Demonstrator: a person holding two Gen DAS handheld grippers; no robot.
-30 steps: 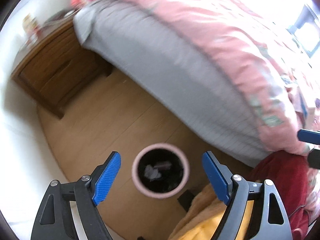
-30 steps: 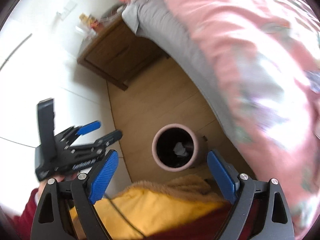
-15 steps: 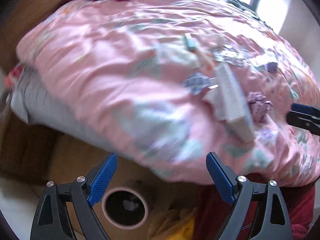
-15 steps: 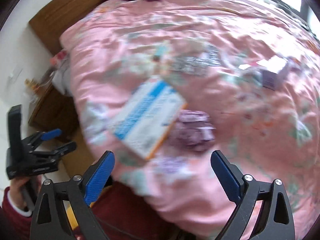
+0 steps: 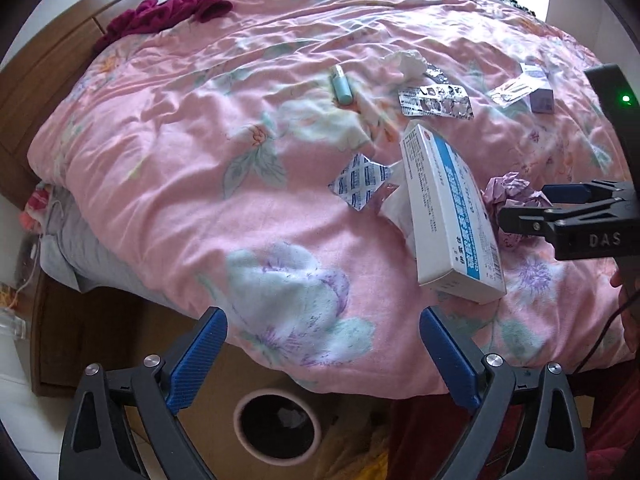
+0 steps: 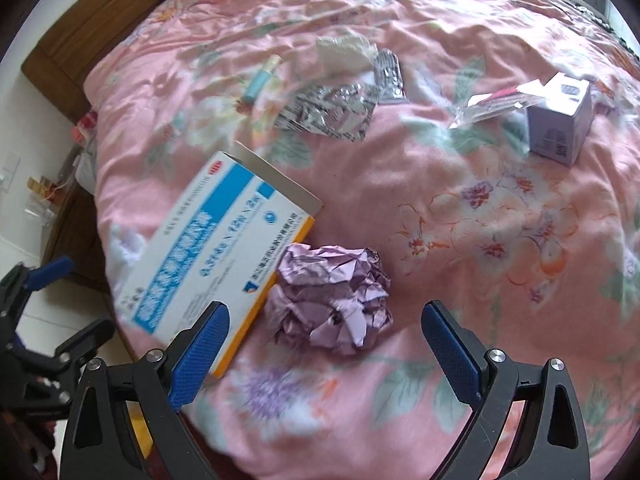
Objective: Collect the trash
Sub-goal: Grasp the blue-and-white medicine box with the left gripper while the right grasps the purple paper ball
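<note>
Trash lies on the pink floral quilt [image 5: 200, 152]: a white-and-blue medicine box [image 5: 448, 216] [image 6: 224, 248], a crumpled purple paper ball [image 6: 332, 300] [image 5: 512, 196], foil blister sheets [image 5: 436, 100] [image 6: 328, 114], a blue-printed sachet [image 5: 360, 184], a teal tube [image 5: 340, 86] and a small purple box [image 6: 560, 120]. A pink-rimmed bin [image 5: 276, 426] stands on the floor under the bed edge. My left gripper [image 5: 322, 356] is open and empty above the bed edge. My right gripper [image 6: 324, 354] is open and empty, with the paper ball just ahead between its fingers.
A wooden headboard [image 5: 52, 60] and a dark red garment [image 5: 168, 14] are at the far left. A wooden nightstand [image 5: 60, 340] stands beside the bed. White tissue [image 6: 344, 50] lies far up the quilt. Yellow cloth [image 5: 360, 460] lies on the floor near the bin.
Both grippers have swung up from over the bin on the floor to face the top of the bed. The right gripper has closed in on the purple paper ball. Both stay open.
</note>
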